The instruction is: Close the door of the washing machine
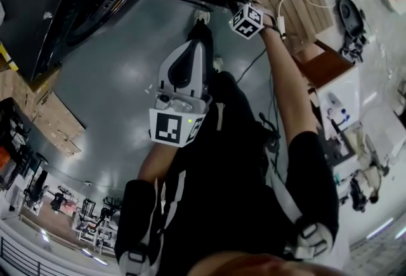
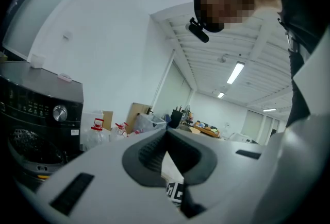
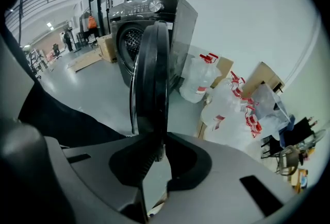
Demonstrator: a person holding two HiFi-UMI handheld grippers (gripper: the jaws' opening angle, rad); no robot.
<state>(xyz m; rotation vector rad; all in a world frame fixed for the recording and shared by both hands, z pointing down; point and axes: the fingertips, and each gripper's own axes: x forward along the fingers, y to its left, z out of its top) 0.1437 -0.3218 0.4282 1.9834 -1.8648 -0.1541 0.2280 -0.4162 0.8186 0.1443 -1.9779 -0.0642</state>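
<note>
The right gripper (image 3: 163, 138) was clamped on the rim of the round black door (image 3: 149, 68), which stood open from the black washing machine (image 3: 149, 9). Stiff, hinged and probably heavy, the door seemed best pushed at this outer rim. The left gripper (image 2: 166, 133) was clenched, empty.

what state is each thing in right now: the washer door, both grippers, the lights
washing machine door, open, swung well clear of the drum
right gripper, shut on the door's rim
left gripper, shut, nothing between its jaws
ceiling lights, on
</note>
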